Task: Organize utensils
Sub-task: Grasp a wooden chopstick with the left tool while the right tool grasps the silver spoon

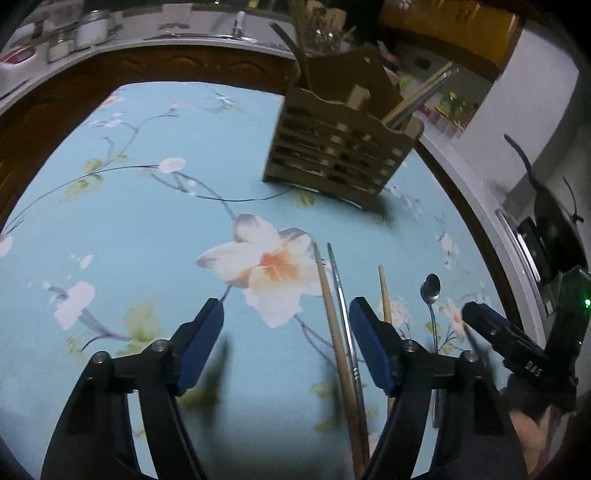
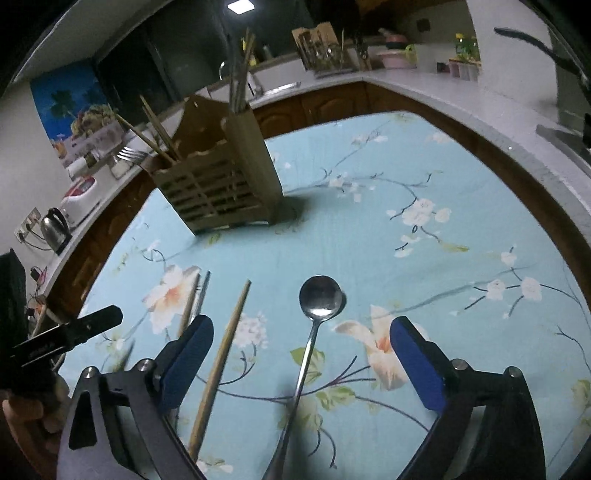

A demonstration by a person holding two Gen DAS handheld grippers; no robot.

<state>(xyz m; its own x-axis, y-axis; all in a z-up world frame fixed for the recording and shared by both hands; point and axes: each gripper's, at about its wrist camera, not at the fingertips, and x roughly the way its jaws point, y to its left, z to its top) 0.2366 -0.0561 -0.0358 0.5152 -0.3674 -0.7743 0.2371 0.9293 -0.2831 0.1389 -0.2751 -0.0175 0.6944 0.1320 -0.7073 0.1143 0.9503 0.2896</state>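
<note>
Both grippers hang over a blue flowered tablecloth. My left gripper is open; a wooden chopstick and a metal chopstick lie on the cloth between its fingers, close to the right one, untouched. A second wooden chopstick and a metal spoon lie further right. My right gripper is open around the spoon, whose handle runs back between the fingers, with that wooden chopstick beside its left finger. A slatted wooden utensil holder stands behind, holding chopsticks and a fork.
Brown cabinets and a pale counter curve round the table's far side. On the counter are a kettle, a white cooker, jars and a dish rack. A hand grips the left tool.
</note>
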